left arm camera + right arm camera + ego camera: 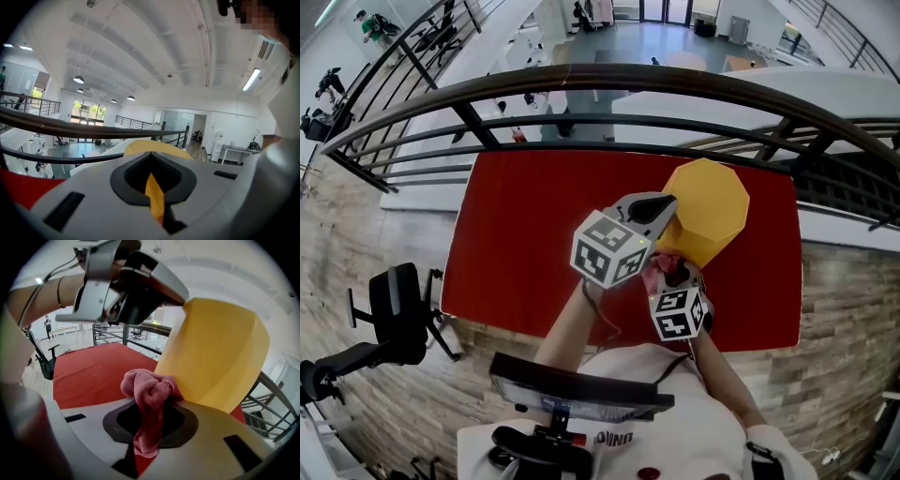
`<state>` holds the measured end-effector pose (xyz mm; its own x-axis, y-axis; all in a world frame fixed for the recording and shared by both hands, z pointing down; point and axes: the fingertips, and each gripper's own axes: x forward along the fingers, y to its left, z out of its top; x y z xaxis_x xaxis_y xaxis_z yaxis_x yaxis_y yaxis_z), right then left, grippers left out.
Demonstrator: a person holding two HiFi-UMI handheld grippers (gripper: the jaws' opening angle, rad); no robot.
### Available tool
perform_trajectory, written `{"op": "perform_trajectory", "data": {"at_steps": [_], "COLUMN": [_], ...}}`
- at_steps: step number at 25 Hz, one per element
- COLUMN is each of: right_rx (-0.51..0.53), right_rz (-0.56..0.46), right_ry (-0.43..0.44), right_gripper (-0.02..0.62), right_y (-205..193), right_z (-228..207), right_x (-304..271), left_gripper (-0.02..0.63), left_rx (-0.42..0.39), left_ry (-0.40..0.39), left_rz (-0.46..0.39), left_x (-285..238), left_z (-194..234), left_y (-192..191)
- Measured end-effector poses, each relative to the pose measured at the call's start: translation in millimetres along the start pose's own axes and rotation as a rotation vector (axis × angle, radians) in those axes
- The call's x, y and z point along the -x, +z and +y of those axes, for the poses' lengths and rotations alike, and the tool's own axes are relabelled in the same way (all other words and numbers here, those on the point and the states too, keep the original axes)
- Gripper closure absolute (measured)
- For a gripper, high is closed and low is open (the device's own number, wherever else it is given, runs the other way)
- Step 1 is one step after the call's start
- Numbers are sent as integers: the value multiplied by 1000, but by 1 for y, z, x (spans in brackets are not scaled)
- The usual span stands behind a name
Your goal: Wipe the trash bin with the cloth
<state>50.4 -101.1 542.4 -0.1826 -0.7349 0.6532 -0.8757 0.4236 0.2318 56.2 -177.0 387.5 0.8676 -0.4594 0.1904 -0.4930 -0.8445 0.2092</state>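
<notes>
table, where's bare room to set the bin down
The left half of the table is bare, from its left edge to the left gripper. A narrower bare strip lies right of the bin. Crowded: the near middle, where both the left gripper and the right gripper with the cloth bunch at the bin.

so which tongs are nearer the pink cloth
Right. The right tongs are shut on the crumpled pink cloth, held against the yellow plastic trash bin. The left tongs grip the bin's edge, above the cloth and clear of it.
</notes>
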Motion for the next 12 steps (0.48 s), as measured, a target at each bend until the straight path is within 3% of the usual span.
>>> {"op": "perform_trajectory", "data": {"at_steps": [5, 12], "right_rx": [72, 80], "right_rz": [76, 191], "right_ry": [24, 63], "right_gripper": [531, 531], "right_y": [-33, -72], "right_z": [17, 29], "right_x": [-29, -53], "left_gripper": [611, 611], "left_rx": [17, 23], "left_ry": [2, 1], "left_rz": [-10, -17], "left_x": [0, 1], "left_z": [1, 1], "left_y": [-1, 0]}}
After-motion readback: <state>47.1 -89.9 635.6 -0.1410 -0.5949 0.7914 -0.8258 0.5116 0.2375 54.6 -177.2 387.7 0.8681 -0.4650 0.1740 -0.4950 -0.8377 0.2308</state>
